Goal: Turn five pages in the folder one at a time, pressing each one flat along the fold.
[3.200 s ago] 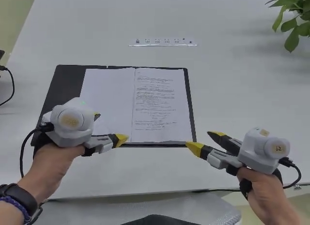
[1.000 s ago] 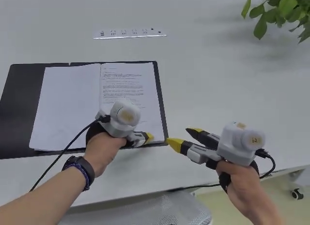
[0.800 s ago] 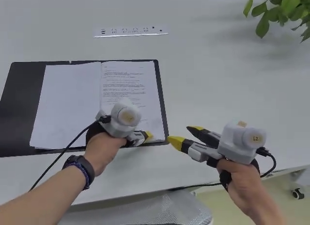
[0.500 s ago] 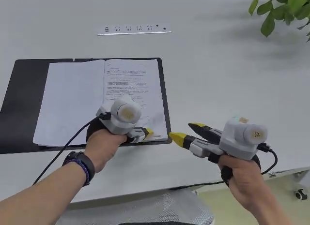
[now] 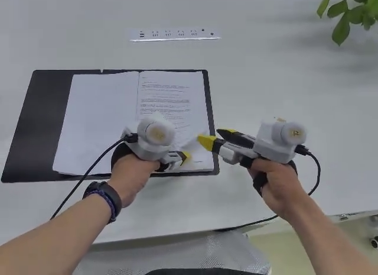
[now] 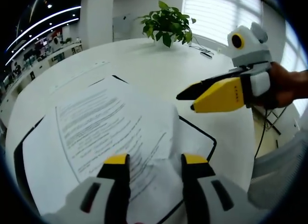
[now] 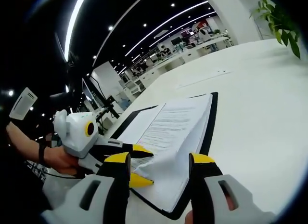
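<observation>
A black folder (image 5: pixel 41 127) lies open on the white table, with a blank sheet on the left and a printed page (image 5: pixel 171 100) on the right. The printed page's lower right corner (image 5: pixel 192 148) bulges up off the stack. My left gripper (image 5: pixel 182 158) sits at that bottom edge; in its own view it (image 6: pixel 155 160) stands open over the rumpled page (image 6: pixel 110 123). My right gripper (image 5: pixel 214 138) reaches in from the right, open, its yellow tips at the raised corner. In the right gripper view, the right gripper (image 7: pixel 160 159) straddles the lifted corner (image 7: pixel 166 173), facing the left gripper (image 7: pixel 82 132).
A white power strip (image 5: pixel 173 34) is set into the table behind the folder. A green plant (image 5: pixel 351 12) stands at the far right. Gripper cables hang over the near table edge (image 5: pixel 195 225). Bare table stretches right of the folder.
The right gripper has moved left and up from off the folder to the page's lower right corner, which now bulges up. The left gripper stays at the page's bottom edge.
</observation>
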`<action>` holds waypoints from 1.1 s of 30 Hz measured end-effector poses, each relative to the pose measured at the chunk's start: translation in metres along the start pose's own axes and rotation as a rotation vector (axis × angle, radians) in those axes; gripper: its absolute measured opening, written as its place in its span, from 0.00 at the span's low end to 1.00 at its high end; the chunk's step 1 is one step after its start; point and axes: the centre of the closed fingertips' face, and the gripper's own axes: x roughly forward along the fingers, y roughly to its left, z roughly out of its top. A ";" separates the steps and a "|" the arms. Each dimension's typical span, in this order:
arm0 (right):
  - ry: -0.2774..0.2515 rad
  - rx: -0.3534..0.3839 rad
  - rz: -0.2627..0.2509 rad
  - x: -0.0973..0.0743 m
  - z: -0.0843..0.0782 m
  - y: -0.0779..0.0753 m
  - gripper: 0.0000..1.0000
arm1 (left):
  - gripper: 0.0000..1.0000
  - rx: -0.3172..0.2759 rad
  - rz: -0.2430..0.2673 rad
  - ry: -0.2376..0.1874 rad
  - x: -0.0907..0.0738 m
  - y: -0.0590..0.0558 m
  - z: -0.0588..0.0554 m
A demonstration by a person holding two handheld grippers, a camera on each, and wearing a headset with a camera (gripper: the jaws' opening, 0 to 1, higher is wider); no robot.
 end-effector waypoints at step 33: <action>-0.046 0.106 0.044 0.010 0.001 0.022 0.01 | 0.57 -0.140 0.100 -0.076 -0.078 0.021 -0.008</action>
